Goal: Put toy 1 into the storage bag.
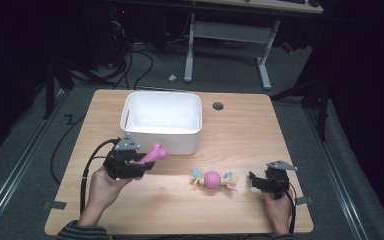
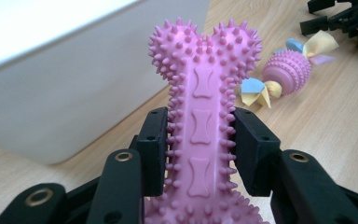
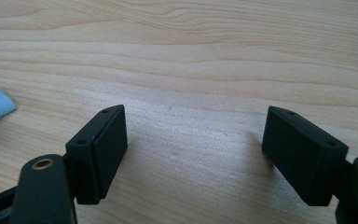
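Table brightly lit from above, surroundings falling into near black. Glare whitens the bin. Soft shadows under the jaws in the right gripper view. Left gripper view: bone sharp, background toy blurred.

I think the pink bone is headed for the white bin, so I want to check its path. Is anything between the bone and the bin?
Nothing visible does. The left tool holds the pink bone just in front of the white bin, whose near wall faces it. The ball toy lies off to the side on the table.
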`<state>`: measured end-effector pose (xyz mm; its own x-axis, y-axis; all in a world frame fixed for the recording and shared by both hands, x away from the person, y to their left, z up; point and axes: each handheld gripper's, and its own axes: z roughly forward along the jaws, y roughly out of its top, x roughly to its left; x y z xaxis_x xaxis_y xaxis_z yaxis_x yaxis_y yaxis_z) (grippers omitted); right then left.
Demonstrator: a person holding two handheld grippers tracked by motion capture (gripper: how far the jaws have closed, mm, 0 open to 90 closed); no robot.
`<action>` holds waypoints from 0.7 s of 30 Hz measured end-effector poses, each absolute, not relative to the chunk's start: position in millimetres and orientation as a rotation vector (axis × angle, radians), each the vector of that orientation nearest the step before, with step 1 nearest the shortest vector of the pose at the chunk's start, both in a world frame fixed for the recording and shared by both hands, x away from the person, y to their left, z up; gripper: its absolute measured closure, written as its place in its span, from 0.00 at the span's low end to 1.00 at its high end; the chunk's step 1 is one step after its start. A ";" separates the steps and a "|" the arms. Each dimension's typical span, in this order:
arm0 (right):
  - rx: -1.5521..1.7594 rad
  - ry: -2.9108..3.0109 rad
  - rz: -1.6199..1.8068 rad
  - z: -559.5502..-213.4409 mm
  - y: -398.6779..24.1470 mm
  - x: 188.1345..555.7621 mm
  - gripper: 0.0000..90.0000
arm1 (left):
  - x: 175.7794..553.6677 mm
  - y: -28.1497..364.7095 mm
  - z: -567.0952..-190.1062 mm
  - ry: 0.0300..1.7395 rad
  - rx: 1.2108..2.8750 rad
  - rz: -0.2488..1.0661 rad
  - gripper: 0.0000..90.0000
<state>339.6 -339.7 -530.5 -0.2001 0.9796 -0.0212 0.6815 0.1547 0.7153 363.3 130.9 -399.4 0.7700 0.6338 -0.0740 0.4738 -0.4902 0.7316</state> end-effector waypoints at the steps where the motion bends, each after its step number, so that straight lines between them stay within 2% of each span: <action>1: 1.576 1.948 0.801 -530.5 -339.7 339.6 0.24 | 363.3 130.9 -399.4 0.822 2.180 0.262 0.66; 10: 1.576 1.948 0.800 -530.5 -339.6 339.4 0.24 | 371.0 120.6 -375.3 0.784 2.204 0.274 0.66; 21: 1.576 1.949 0.799 -530.5 -339.6 339.3 0.24 | 384.7 115.9 -356.3 0.798 2.147 0.262 0.65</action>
<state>339.3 -339.6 -530.5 -0.2000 0.9796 -0.0214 0.6824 0.1550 0.7143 384.7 115.9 -356.3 0.7783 0.6227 -0.0803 0.4540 -0.4698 0.7571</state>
